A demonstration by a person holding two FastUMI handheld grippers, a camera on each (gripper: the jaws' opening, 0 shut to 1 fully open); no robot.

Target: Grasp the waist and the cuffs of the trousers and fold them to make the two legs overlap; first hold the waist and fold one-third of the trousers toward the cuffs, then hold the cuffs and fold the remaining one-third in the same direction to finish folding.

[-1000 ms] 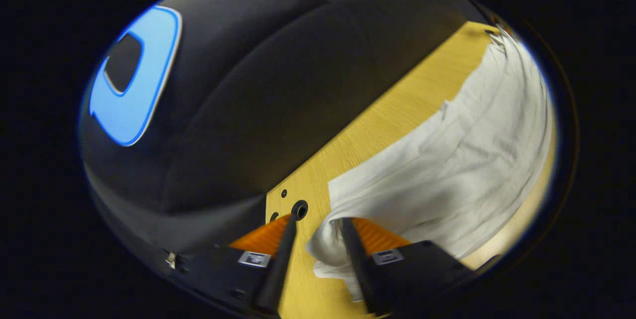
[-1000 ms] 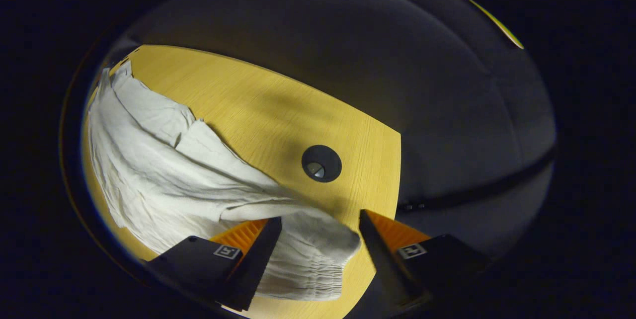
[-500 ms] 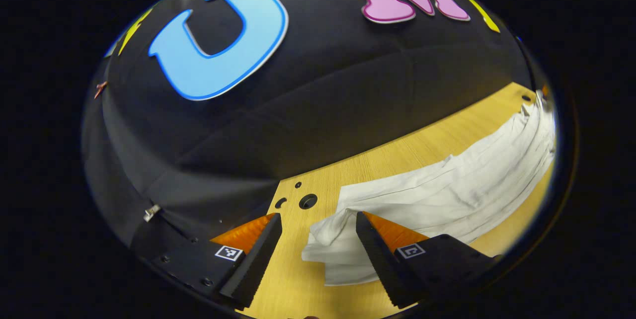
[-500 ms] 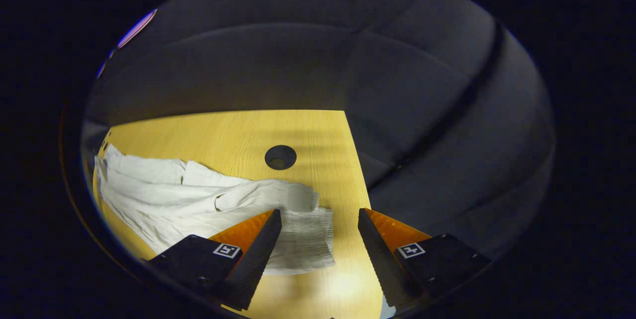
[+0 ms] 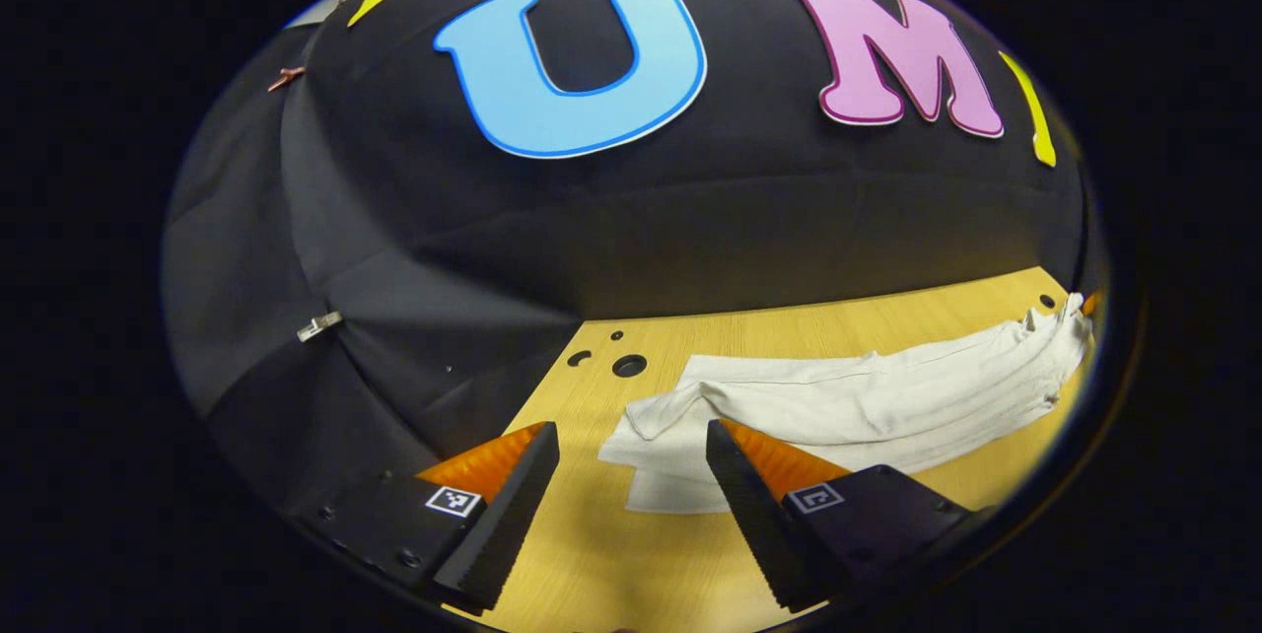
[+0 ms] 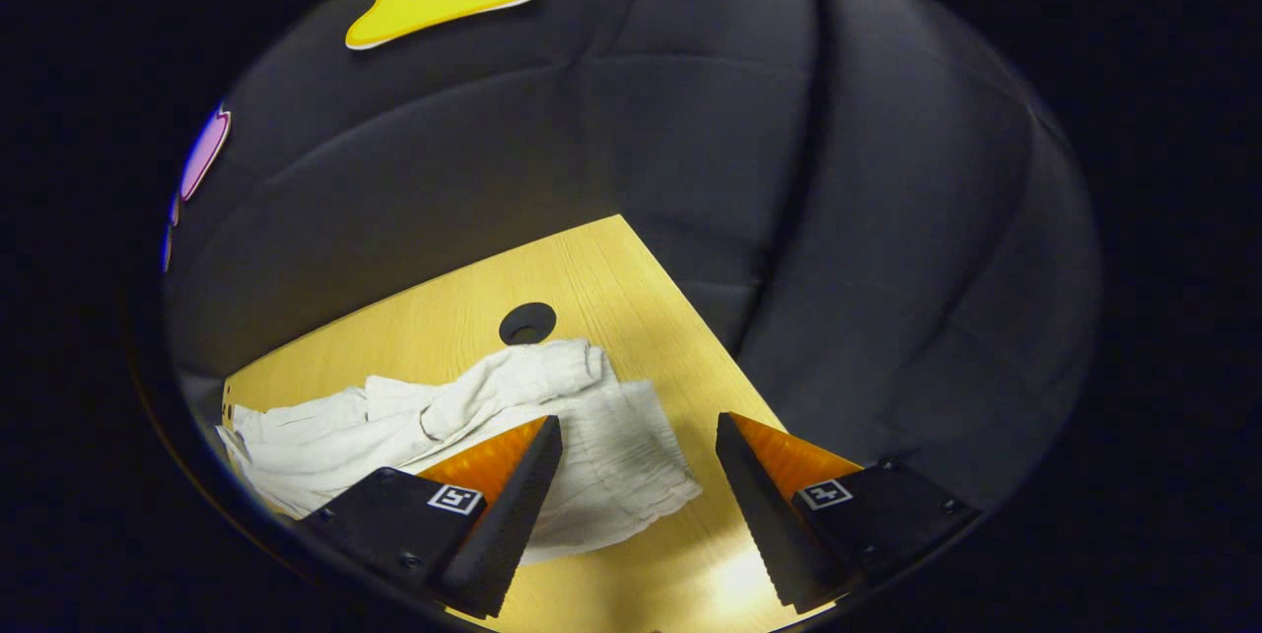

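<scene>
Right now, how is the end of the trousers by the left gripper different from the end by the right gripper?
The end by the left gripper looks smooth and flat, a plain cuff end. The end by the right gripper looks gathered and crinkly, like a stretchy waist. A rolled lump of cloth lies across the waist end; the cuff end has a smaller fold on top. Both ends are white, lie on the wooden table, and neither gripper holds them.
</scene>
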